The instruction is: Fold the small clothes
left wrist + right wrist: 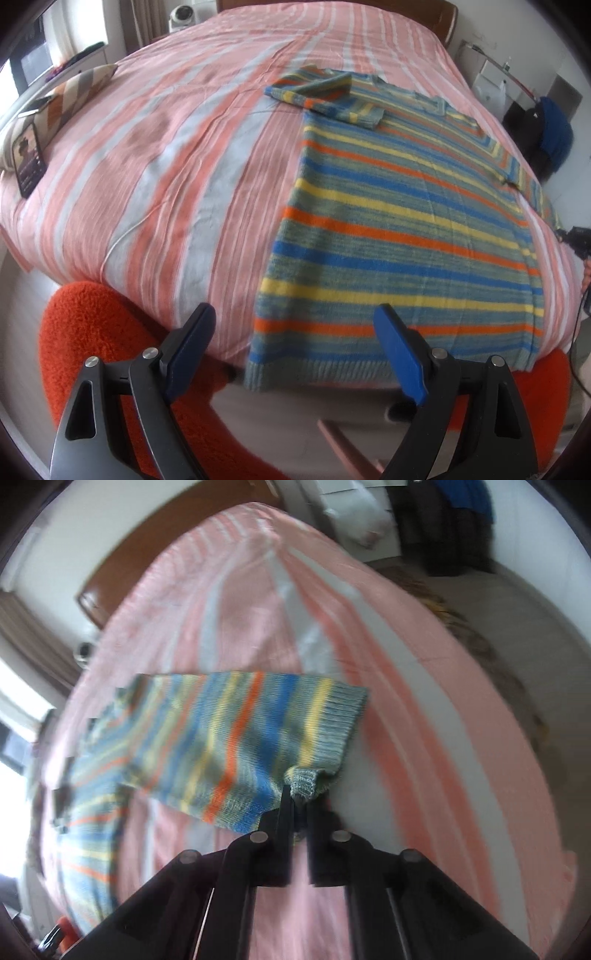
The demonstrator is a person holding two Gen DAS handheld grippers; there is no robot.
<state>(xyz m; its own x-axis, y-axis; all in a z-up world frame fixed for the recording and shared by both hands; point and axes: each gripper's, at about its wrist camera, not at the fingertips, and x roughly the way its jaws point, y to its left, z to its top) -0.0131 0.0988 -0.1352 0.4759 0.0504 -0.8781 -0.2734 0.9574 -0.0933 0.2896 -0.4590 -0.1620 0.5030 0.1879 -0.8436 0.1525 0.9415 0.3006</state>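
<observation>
A striped knit sweater [399, 221] in blue, yellow, orange and grey-green lies flat on the bed, hem toward me. Its left sleeve [325, 96] is folded across the chest. My left gripper [295, 332] is open and empty, hovering just short of the hem at the bed's near edge. In the right wrist view my right gripper [297, 797] is shut on the cuff of the sweater's right sleeve [258, 738], which is lifted and stretched above the bedspread.
The bed has a pink, white and grey striped cover [166, 166]. A phone [29, 158] and a striped pillow [74, 96] lie at its left edge. An orange fuzzy seat [92, 332] sits below the near edge. Furniture and bags [546, 122] stand at right.
</observation>
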